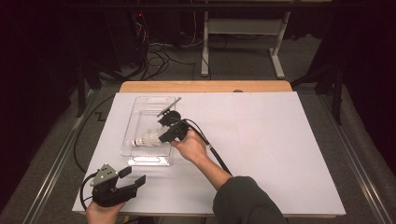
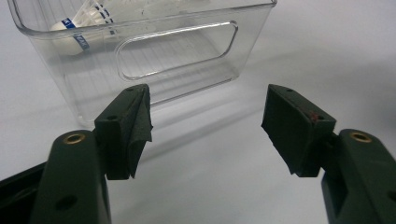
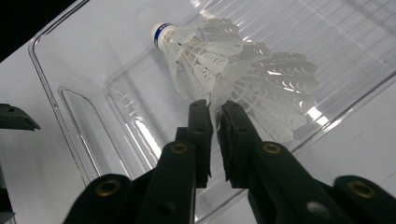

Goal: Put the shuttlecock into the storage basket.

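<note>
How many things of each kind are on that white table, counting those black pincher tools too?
Shuttlecocks: 1, white shuttlecock, its skirt pinched by the right gripper.
Clear plastic bins: 1, clear bin.
Black grippers: 2, the right one and the left gripper, open near the bin.
Total: 4

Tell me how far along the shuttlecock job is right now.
Done: the right tool has closed on the feather skirt of the shuttlecock, which sits inside the clear bin. In hand: that grip, over the bin. Left: whether it gets lifted out or set down inside, I cannot tell. The left tool waits open on the table beside the bin.
</note>
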{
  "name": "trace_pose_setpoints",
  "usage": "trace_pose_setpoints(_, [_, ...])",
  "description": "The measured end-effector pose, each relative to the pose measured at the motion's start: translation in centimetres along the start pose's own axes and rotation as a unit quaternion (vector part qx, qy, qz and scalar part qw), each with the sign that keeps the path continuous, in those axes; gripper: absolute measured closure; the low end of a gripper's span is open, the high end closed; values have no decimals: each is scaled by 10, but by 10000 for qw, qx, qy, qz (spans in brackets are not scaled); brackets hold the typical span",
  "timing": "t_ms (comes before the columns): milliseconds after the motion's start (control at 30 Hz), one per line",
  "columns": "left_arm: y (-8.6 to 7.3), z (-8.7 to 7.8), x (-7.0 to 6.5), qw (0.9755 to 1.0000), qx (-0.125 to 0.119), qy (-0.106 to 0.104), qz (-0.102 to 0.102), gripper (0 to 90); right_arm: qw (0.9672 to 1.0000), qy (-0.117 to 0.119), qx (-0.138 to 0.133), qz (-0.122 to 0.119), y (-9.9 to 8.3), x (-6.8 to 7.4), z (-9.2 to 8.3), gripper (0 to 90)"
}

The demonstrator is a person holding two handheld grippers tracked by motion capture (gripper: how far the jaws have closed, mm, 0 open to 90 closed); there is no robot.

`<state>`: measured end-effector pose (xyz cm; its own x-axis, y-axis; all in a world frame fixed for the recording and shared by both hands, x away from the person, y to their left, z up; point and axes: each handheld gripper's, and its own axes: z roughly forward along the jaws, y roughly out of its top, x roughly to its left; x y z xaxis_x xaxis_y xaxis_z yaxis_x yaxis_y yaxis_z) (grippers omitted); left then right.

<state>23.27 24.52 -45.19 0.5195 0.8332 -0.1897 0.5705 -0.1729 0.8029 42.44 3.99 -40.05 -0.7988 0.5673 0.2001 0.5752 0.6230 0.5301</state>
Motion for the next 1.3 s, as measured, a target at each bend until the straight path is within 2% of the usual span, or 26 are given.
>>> trace_pose_setpoints(100, [0,0,0,10000,-2,0,-2,334,10000,9,-2,-13,0,1,2,898])
trace_pose_setpoints(267, [0,0,0,10000,-1,-2,3,334,10000,32,10,-19,1,0,4,900])
trace_pose_setpoints(467, [0,0,0,10000,5,-3,7,334,9999,84,-21,88,2,1,7,900])
trace_pose_setpoints(667, [0,0,0,10000,-2,-3,1,335,10000,-76,22,-19,4,3,7,893])
trace_pose_setpoints(833, [0,0,0,10000,5,-5,7,335,9993,-326,122,-118,6,6,8,779])
trace_pose_setpoints(1000, [0,0,0,10000,7,-7,12,335,9989,-430,124,-102,7,7,3,742])
trace_pose_setpoints(1133, [0,0,0,10000,3,-6,6,335,9990,-443,64,-38,6,4,-2,744])
trace_pose_setpoints(1300, [0,0,0,10000,14,-4,17,335,9989,-475,-1,-26,6,3,-4,799])
